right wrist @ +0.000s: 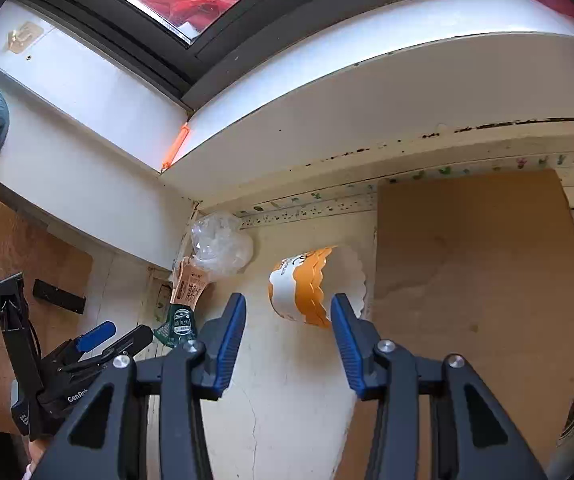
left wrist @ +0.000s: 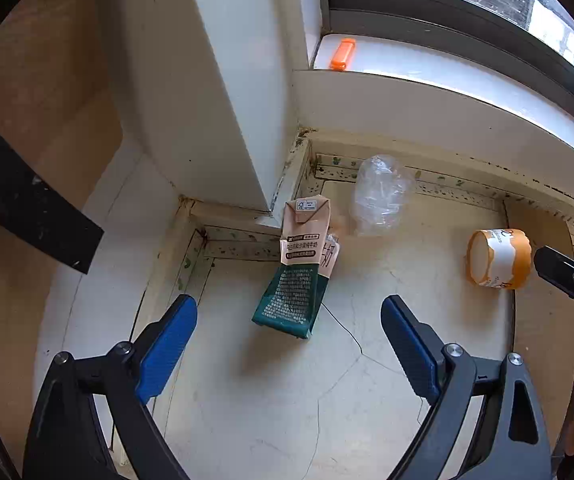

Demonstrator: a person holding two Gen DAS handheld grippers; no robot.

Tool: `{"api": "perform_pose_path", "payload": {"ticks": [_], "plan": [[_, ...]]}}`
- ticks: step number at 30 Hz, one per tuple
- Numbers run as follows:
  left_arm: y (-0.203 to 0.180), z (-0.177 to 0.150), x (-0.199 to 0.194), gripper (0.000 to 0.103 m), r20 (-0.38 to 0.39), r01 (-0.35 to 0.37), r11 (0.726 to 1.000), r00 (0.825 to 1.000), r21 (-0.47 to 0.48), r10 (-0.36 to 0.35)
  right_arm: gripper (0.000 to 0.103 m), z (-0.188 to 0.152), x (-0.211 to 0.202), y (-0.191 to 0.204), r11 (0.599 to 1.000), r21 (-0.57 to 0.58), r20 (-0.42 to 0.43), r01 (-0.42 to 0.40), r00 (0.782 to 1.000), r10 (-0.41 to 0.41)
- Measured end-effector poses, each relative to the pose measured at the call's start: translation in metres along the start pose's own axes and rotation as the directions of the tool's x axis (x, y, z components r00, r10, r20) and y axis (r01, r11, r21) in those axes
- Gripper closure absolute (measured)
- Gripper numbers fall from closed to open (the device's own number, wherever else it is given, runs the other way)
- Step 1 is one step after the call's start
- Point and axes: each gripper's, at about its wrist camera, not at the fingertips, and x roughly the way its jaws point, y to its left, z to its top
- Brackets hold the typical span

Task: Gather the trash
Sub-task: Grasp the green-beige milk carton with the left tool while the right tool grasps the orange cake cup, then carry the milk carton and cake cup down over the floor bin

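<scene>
Left gripper (left wrist: 289,322) hangs over the floor (left wrist: 271,392), jaws spread wide, nothing between them. Flattened milk carton (left wrist: 301,264) lies just beyond its tips, near the wall corner. Crumpled clear plastic wrap (left wrist: 381,196) sits behind the carton, at the skirting. Right gripper (right wrist: 288,312), jaws half apart and empty, points at an orange paper cup (right wrist: 303,286) lying on its side.

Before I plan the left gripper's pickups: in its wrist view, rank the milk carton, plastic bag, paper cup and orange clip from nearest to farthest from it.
1. Milk carton: flattened, on the floor just ahead of the open left gripper.
2. Paper cup: on its side, off to the right.
3. Plastic bag: behind the carton, by the wall.
4. Orange clip: up on the windowsill.
</scene>
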Motion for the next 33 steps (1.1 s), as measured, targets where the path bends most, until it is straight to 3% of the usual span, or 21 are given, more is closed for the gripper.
{"api": "perform_pose_path", "payload": {"ticks": [6,8,9,10,12,16,23,33], "plan": [[0.004,0.009,0.036,0.011,-0.024,0.006,1.0,1.0,-0.011,-0.007,0.059,0.001,0.025,0.008,0.998,-0.056,-0.015,0.016,1.0,-0.017],[0.001,0.012,0.047,0.011,-0.034,0.0,1.0,0.999,-0.008,-0.001,0.068,-0.001,0.029,0.01,0.996,-0.081,-0.011,0.025,1.0,-0.026],[0.001,0.012,0.054,0.016,-0.043,-0.001,1.0,0.999,-0.008,0.0,0.075,-0.002,0.031,0.011,0.995,-0.091,-0.014,0.026,1.0,-0.027],[0.001,0.014,0.061,0.02,-0.052,0.0,1.0,0.999,-0.011,-0.001,0.088,-0.003,0.034,0.011,0.994,-0.102,-0.023,0.026,0.999,-0.029],[0.0,0.014,0.074,0.046,-0.081,0.012,1.0,0.997,-0.015,-0.013,0.09,-0.006,0.037,0.012,0.994,-0.112,-0.034,-0.001,0.999,-0.003],[-0.007,0.011,0.077,0.063,-0.069,0.048,0.999,0.996,-0.004,-0.049,0.102,-0.014,0.033,0.017,0.986,-0.163,-0.019,0.015,1.0,-0.018],[-0.027,-0.007,0.059,0.063,-0.025,0.003,0.997,1.0,0.081,-0.001,0.102,-0.029,0.012,0.02,0.988,-0.152,-0.007,-0.013,1.0,0.012],[-0.029,-0.059,-0.034,0.063,0.068,0.061,0.99,0.995,0.127,-0.071,0.102,-0.078,-0.052,0.05,0.987,-0.145,0.049,-0.065,0.996,0.073]]}}
